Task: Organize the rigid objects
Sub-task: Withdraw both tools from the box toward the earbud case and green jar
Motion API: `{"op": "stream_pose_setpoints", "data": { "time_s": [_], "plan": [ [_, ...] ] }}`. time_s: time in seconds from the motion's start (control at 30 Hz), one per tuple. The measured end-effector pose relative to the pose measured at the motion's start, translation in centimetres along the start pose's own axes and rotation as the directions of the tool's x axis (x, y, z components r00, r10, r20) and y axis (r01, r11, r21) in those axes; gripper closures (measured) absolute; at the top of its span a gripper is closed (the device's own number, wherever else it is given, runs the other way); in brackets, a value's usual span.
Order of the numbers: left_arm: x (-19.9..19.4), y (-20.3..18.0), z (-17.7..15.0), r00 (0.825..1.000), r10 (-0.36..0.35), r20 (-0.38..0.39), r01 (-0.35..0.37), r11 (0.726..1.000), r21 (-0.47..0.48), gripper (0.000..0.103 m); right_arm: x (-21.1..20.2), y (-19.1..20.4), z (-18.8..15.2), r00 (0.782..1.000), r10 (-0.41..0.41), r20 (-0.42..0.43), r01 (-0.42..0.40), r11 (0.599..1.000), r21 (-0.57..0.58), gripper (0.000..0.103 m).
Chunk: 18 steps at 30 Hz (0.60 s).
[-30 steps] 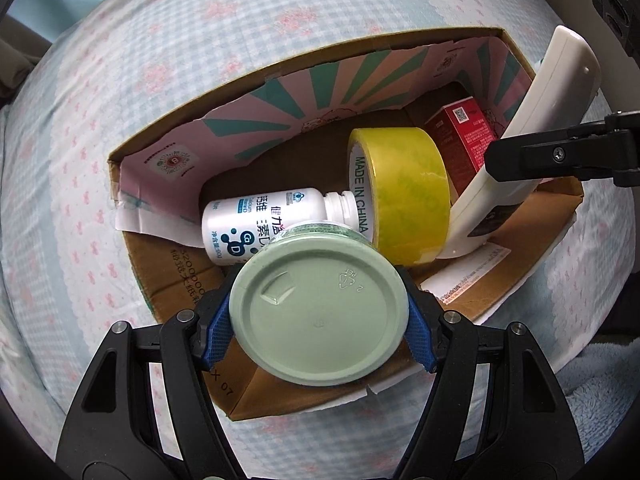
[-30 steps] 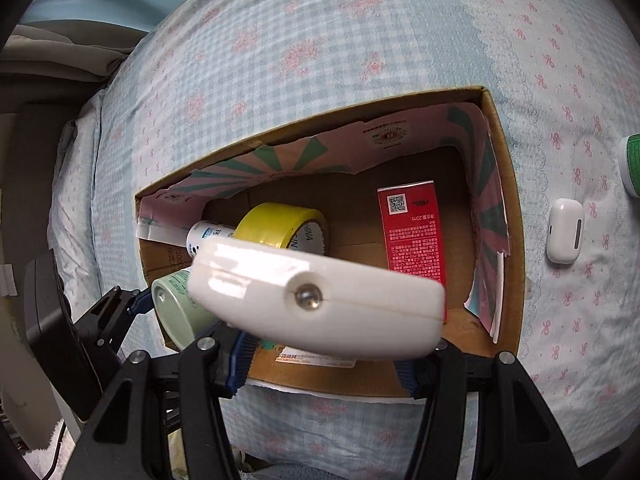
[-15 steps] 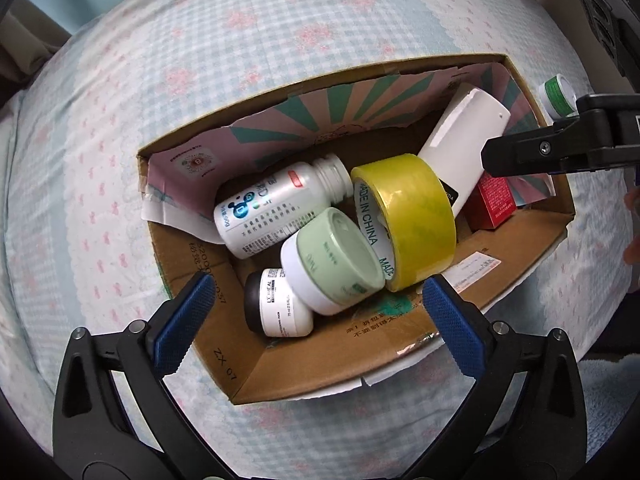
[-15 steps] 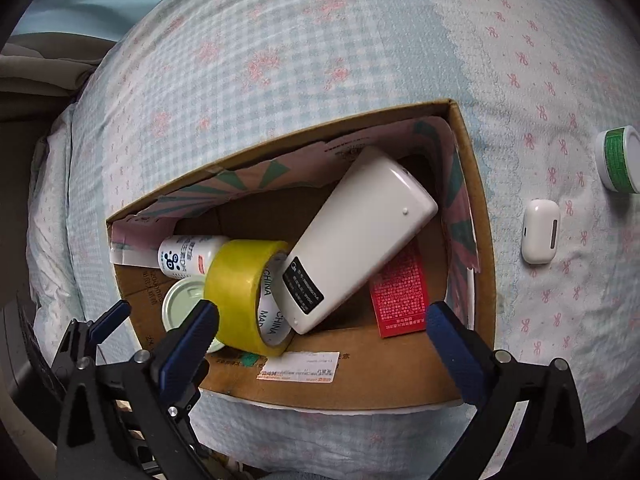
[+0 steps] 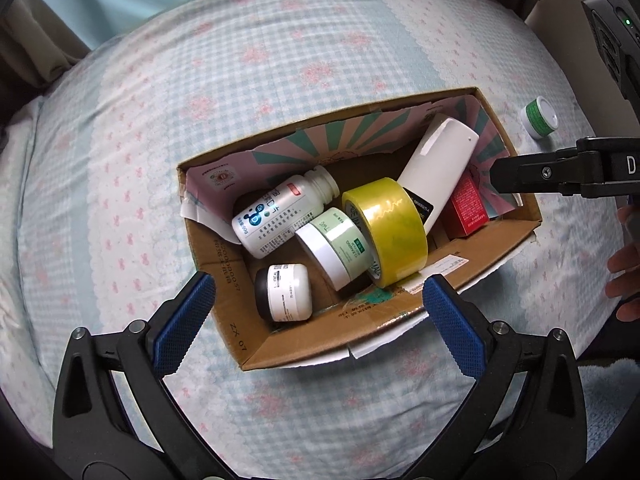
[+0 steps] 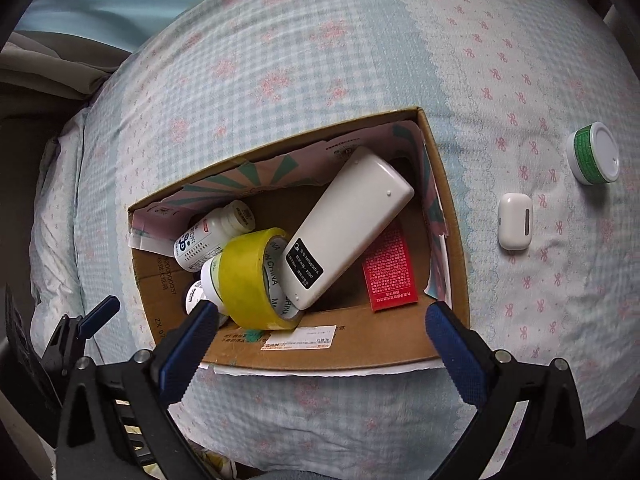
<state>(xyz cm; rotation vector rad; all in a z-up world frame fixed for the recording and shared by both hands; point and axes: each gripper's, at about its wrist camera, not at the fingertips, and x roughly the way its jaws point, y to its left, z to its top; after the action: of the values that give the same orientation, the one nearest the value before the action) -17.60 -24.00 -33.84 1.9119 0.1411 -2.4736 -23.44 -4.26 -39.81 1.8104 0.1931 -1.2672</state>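
Note:
An open cardboard box (image 5: pixel 320 344) (image 6: pixel 344 354) lies on the checked bedspread. Inside are a white pill bottle (image 5: pixel 280 216) (image 6: pixel 208 240), a pale green jar (image 5: pixel 336 244), a small white jar (image 5: pixel 286 292), a yellow tape roll (image 5: pixel 386 228) (image 6: pixel 250 280), a white remote (image 5: pixel 440 164) (image 6: pixel 348 224) leaning across the tape, and a red carton (image 5: pixel 466 208) (image 6: pixel 388 268). My left gripper (image 5: pixel 316 320) hangs open above the box's near wall, holding nothing. My right gripper (image 6: pixel 320 340) is open and empty too, over the box's near edge; it also shows as a black bar at the right of the left wrist view.
To the right of the box on the bedspread lie a white earbud case (image 6: pixel 515 220) and a green-banded round tin (image 6: pixel 594 158) (image 5: pixel 540 116). A person's fingers (image 5: pixel 624 280) show at the right edge. A folded pillow edge (image 6: pixel 52 184) sits to the left.
Both grippers opened and rose. The left let go of the pale green jar, which now lies in the box; the right released the white remote, which now leans on the tape roll.

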Motion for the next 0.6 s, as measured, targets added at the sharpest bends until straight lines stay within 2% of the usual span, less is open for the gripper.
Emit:
{"op": "stream_pose_setpoints", "data": {
  "time_s": [0.13, 0.3, 0.47, 0.6],
  "plan": [
    [-2.1, -0.1, -0.4, 0.999, 0.041, 0.01, -0.041, 0.999, -0.018, 0.0, -1.9, -0.2, -1.2, 1.0, 0.004, 0.028, -0.004, 1.0, 0.003, 0.0],
    [-5.3, 0.2, -1.4, 0.999, 0.029, 0.038, -0.026, 0.996, -0.081, 0.0, -5.1, -0.8, -3.4, 0.998, -0.022, 0.062, 0.022, 1.0, -0.009, 0.0],
    [-7.6, -0.9, -1.0, 0.996, 0.045, 0.08, -0.036, 0.994, -0.103, 0.0, -8.8, -2.1, -5.6, 0.987, -0.094, 0.127, 0.102, 0.993, -0.061, 0.0],
    [-9.5, -3.2, 0.3, 0.989, 0.058, 0.135, -0.047, 0.995, -0.084, 0.0, -11.9, -3.5, -7.7, 0.963, -0.163, 0.216, 0.188, 0.977, -0.103, 0.0]
  ]
}}
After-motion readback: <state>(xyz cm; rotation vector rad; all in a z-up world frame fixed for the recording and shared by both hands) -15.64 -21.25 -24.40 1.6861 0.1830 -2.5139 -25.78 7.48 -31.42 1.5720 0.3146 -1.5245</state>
